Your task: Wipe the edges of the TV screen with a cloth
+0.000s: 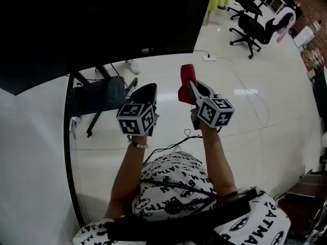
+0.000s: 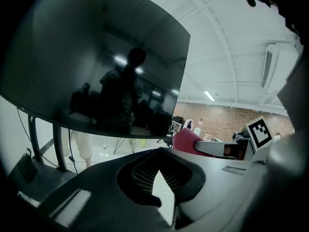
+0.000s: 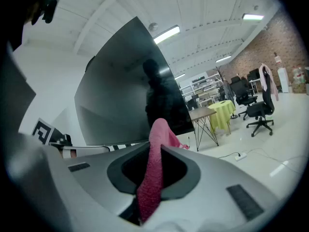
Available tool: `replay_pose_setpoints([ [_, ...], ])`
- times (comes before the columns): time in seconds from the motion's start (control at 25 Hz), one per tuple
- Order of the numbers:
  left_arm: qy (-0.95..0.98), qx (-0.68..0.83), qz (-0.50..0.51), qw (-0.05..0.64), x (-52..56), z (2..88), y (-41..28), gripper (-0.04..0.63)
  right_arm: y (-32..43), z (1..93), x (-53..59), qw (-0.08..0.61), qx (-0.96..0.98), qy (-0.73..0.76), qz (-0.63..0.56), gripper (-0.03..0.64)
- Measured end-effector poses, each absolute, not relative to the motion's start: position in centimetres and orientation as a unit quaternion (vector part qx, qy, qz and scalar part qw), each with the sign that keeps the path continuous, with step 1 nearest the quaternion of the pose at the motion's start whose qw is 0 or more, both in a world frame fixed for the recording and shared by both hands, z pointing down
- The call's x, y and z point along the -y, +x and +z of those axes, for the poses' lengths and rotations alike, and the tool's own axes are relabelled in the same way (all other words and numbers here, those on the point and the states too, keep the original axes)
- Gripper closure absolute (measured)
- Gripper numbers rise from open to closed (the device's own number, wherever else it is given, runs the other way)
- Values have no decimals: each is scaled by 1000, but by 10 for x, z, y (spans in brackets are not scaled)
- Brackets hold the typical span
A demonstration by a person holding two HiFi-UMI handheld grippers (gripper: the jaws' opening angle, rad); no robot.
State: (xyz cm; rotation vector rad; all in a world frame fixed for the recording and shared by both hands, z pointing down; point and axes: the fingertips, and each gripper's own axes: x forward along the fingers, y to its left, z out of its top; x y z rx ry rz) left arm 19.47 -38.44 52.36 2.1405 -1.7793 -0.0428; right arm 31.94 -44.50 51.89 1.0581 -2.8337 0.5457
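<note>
Right gripper [image 3: 155, 148] pinches pink cloth [image 3: 152, 180] near TV screen [image 3: 118, 91] — left gripper [image 2: 159, 151] closed

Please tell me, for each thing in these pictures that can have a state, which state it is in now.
TV screen: switched off, dark, showing only reflections.
left gripper: shut, nothing between its jaws.
right gripper: shut on the cloth.
cloth: pinched between the jaws, its free end standing up past them.
power strip: lying on the floor, a cable attached.
</note>
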Motion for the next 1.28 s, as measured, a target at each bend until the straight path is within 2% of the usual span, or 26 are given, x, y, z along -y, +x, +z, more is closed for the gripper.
replay_pose_setpoints([
  [0.48, 753, 633, 3, 179, 424, 530, 218, 601, 355, 559, 543, 68, 884, 422, 189, 560],
  [0.76, 741, 645, 11, 183, 437, 537, 221, 601, 320, 556, 593, 48, 892, 396, 211, 560],
  [1.0, 747, 644, 18, 164, 453, 521, 217, 601, 298, 542, 592, 55, 902, 393, 171, 560],
  [1.28, 776, 619, 32, 117, 473, 475, 210, 601, 295, 481, 600, 54, 901, 426, 60, 561],
])
